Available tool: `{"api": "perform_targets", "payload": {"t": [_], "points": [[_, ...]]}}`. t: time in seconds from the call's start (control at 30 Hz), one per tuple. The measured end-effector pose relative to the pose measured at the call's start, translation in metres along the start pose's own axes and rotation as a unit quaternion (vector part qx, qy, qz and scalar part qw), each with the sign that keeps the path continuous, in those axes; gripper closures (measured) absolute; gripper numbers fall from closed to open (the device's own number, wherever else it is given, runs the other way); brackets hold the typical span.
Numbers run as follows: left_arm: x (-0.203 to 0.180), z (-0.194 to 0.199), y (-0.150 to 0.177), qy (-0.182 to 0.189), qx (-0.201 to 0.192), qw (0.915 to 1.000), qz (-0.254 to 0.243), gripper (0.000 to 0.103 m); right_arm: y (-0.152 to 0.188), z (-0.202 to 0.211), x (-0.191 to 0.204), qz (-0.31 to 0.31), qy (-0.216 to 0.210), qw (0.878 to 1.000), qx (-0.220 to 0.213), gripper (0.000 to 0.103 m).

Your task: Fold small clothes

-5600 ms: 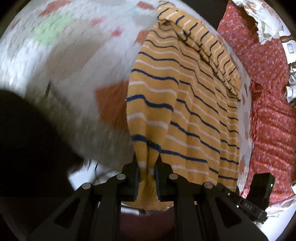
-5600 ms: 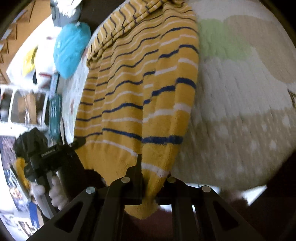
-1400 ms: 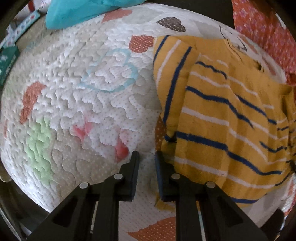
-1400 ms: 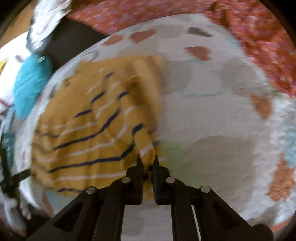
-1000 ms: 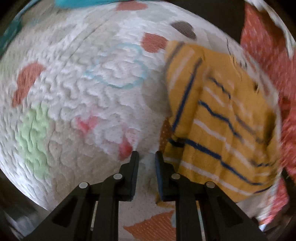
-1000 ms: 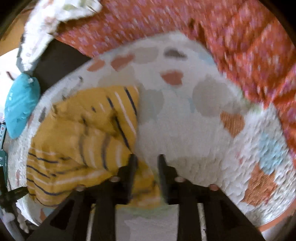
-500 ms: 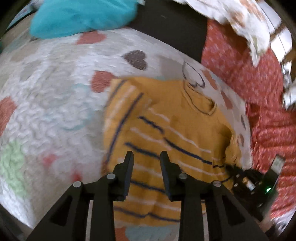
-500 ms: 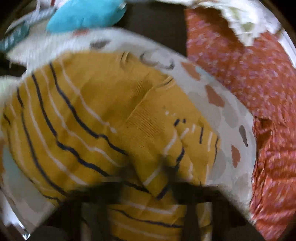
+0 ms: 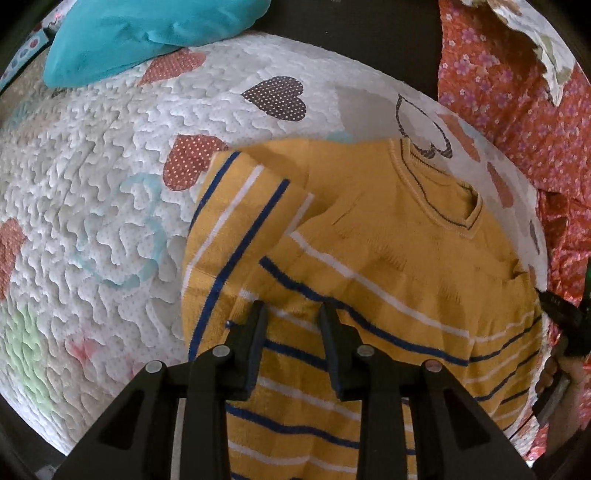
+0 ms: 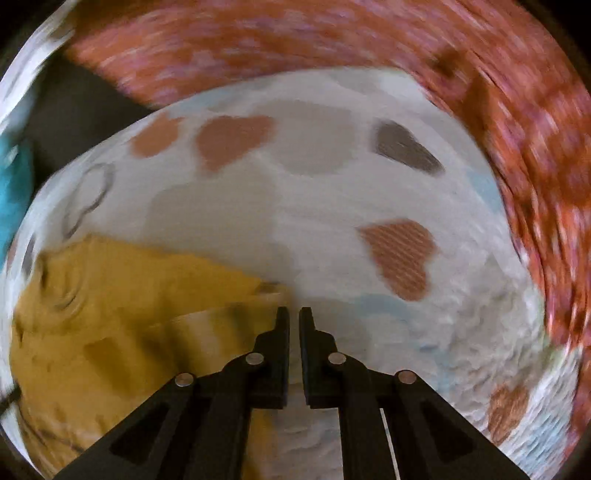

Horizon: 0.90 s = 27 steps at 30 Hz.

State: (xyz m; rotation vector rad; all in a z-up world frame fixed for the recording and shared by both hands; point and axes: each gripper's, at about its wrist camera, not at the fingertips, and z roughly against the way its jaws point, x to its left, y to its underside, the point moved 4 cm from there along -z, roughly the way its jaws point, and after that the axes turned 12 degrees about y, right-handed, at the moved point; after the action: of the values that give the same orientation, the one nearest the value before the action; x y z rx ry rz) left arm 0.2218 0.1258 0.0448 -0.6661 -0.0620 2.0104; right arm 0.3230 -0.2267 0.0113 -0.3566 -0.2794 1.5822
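A small mustard-yellow sweater (image 9: 369,266) with blue and white stripes lies flat on a white quilted heart-print mat (image 9: 92,206), neck hole towards the far right, one sleeve folded over its left side. My left gripper (image 9: 291,310) is open and empty just above the sweater's lower middle. My right gripper (image 10: 294,314) is shut and empty over the mat (image 10: 314,206), at the right edge of the sweater (image 10: 122,314); this view is motion-blurred. The right gripper's body also shows in the left wrist view (image 9: 565,325) at the sweater's right edge.
A teal cushion (image 9: 147,33) lies at the mat's far left edge. Red floral fabric (image 9: 517,110) borders the mat on the right and shows in the right wrist view (image 10: 535,129). A dark gap (image 9: 354,40) runs behind the mat.
Both grippers have let go of the sweater, which now lies flat. My left gripper has opened and moved over the sweater. My right gripper has swung to the sweater's right edge and shut.
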Motion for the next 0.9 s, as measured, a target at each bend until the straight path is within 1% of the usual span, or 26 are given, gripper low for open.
{"api": "perform_targets", "payload": {"t": [0.07, 0.1, 0.13, 0.17, 0.2, 0.27, 0.33, 0.4, 0.5, 0.6, 0.67, 0.73, 0.77, 0.83, 0.87, 0.9], "points": [[0.004, 0.005, -0.001, 0.019, -0.001, 0.9997, 0.013, 0.075, 0.001, 0.008, -0.017, -0.041, -0.013, 0.999, -0.002, 0.097], [0.007, 0.010, -0.002, 0.037, -0.004, 0.9990, 0.026, 0.075, 0.002, 0.019, -0.023, -0.051, -0.018, 0.998, -0.016, 0.096], [0.011, 0.016, -0.003, 0.055, -0.010, 0.9976, 0.041, 0.075, 0.002, 0.030, -0.024, -0.050, -0.020, 0.998, -0.030, 0.096], [0.016, 0.022, -0.004, 0.064, -0.016, 0.9964, 0.053, 0.075, 0.002, 0.043, -0.022, -0.043, -0.023, 0.998, -0.044, 0.096], [0.023, 0.030, -0.005, 0.063, -0.029, 0.9956, 0.064, 0.075, 0.003, 0.059, -0.014, -0.030, -0.031, 0.997, -0.057, 0.096], [0.041, 0.048, -0.007, 0.033, -0.059, 0.9942, 0.083, 0.075, 0.006, 0.083, 0.005, -0.009, -0.055, 0.996, -0.068, 0.096], [0.057, 0.058, -0.006, 0.018, -0.072, 0.9918, 0.104, 0.074, 0.016, 0.103, 0.035, 0.015, -0.100, 0.993, -0.066, 0.095], [0.077, 0.066, -0.004, 0.020, -0.080, 0.9872, 0.136, 0.074, 0.038, 0.115, 0.079, 0.055, -0.151, 0.986, -0.043, 0.095], [0.097, 0.072, 0.000, 0.040, -0.077, 0.9822, 0.167, 0.074, 0.075, 0.119, 0.152, 0.112, -0.210, 0.971, -0.001, 0.095], [0.112, 0.082, 0.004, 0.036, -0.087, 0.9797, 0.177, 0.074, 0.104, 0.124, 0.215, 0.148, -0.247, 0.958, 0.010, 0.095], [0.122, 0.090, 0.005, 0.043, -0.093, 0.9774, 0.185, 0.074, 0.115, 0.127, 0.250, 0.157, -0.272, 0.949, 0.020, 0.095], [0.132, 0.096, 0.006, 0.051, -0.096, 0.9746, 0.196, 0.073, 0.123, 0.122, 0.287, 0.162, -0.287, 0.943, 0.043, 0.095], [0.134, 0.096, 0.007, 0.054, -0.096, 0.9738, 0.199, 0.073, 0.128, 0.117, 0.302, 0.164, -0.291, 0.941, 0.060, 0.095], [0.140, 0.099, 0.009, 0.060, -0.097, 0.9716, 0.207, 0.073, 0.138, 0.102, 0.332, 0.165, -0.307, 0.931, 0.105, 0.095], [0.142, 0.099, 0.009, 0.059, -0.096, 0.9714, 0.209, 0.073, 0.142, 0.098, 0.342, 0.164, -0.309, 0.930, 0.116, 0.095], [0.143, 0.100, 0.009, 0.060, -0.095, 0.9711, 0.210, 0.071, 0.142, 0.097, 0.350, 0.160, -0.307, 0.931, 0.115, 0.092]]}}
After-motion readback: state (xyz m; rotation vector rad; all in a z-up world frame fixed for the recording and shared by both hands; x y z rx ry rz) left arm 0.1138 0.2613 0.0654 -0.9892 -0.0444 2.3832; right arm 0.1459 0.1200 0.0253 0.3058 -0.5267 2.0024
